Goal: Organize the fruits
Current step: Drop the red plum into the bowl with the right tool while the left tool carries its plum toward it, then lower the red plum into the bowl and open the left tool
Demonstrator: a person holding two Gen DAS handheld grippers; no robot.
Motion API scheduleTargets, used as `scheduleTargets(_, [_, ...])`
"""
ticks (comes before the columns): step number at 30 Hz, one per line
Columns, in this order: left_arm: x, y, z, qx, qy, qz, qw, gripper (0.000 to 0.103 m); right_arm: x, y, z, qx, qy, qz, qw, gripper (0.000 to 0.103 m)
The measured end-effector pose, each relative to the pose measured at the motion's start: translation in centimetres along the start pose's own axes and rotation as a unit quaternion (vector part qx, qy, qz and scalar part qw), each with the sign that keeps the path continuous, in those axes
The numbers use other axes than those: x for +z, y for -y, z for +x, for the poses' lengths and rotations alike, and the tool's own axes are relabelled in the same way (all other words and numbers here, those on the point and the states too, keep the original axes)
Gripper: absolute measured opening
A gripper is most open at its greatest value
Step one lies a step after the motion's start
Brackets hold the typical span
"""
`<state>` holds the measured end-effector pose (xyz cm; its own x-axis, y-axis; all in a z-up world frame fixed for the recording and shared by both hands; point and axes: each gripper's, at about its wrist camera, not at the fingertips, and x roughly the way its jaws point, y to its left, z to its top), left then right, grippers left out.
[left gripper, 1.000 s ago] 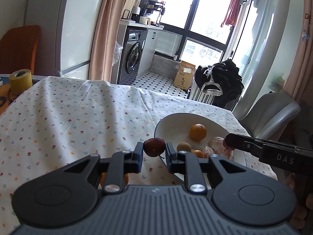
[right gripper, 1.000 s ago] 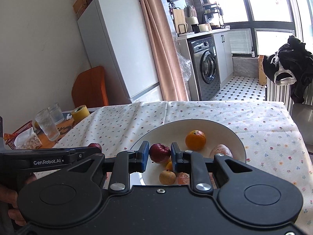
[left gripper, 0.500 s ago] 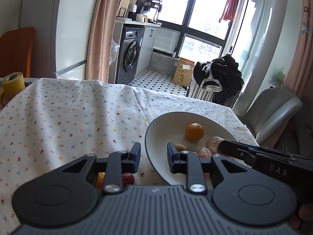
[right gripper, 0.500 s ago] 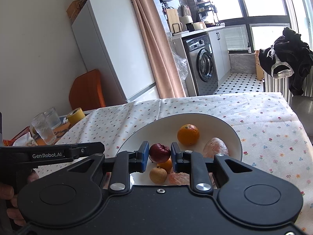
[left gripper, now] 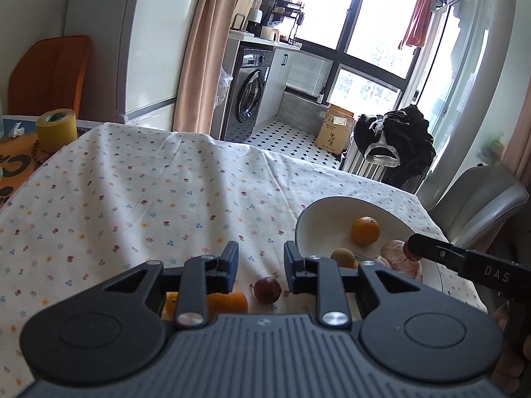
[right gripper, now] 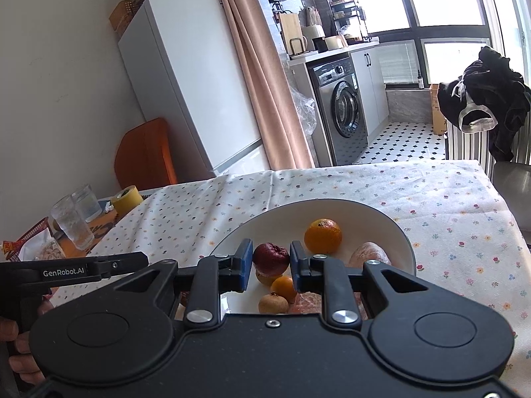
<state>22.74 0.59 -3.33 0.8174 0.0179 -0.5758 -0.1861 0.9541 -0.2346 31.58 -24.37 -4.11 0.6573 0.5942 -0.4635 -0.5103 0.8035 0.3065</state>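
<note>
My left gripper [left gripper: 261,265] is open, low over the flowered tablecloth. A dark red fruit [left gripper: 267,290] lies on the cloth just below its gap, with an orange [left gripper: 229,301] beside it under the left finger. To the right sits the white bowl [left gripper: 303,224], which holds an orange [left gripper: 365,230], a small brown fruit [left gripper: 343,256] and a pale peeled fruit [left gripper: 400,260]. My right gripper [right gripper: 270,264] is shut on another dark red fruit [right gripper: 270,258], above the near side of the bowl [right gripper: 381,214]. A small orange [right gripper: 283,288] and a brown fruit [right gripper: 272,302] lie under it.
A yellow tape roll [left gripper: 56,129] stands at the table's far left, and two glasses [right gripper: 71,227] with a snack bag [right gripper: 39,252] stand beside it. A grey chair [left gripper: 481,199] is behind the bowl. A hand [right gripper: 23,355] holds the left gripper's handle.
My left gripper let go of its dark red fruit, which now lies on the cloth, and swung left away from the bowl. The right gripper kept its fruit over the bowl.
</note>
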Motion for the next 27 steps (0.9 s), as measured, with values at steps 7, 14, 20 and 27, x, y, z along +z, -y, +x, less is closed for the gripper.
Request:
scheduleTargets(7, [-0.2, -1.4, 0.1, 0.006, -0.003, -0.013, 0.9999, 0.027, -0.1, -1.0, 1.0, -0.002, -0.010, -0.003, 1.000, 0.025])
scheduleTargets(14, [-0.5, -0.9, 1.7, -0.008, -0.017, -0.001, 0.9998, 0.027, -0.3, -0.7, 0.9, 0.000, -0.002, 0.018, 1.000, 0.046])
scheduleTargets(20, [-1.1, 0.3, 3.5, -0.017, -0.039, 0.021, 0.9989, 0.026, -1.4, 0.9, 1.7, -0.008, -0.019, 0.038, 0.999, 0.046])
scheduleTargets(27, [-1.9, 1.1, 5.4, -0.009, -0.058, 0.035, 0.9977, 0.023, -1.6, 1.2, 1.6, -0.002, -0.021, 0.038, 0.999, 0.046])
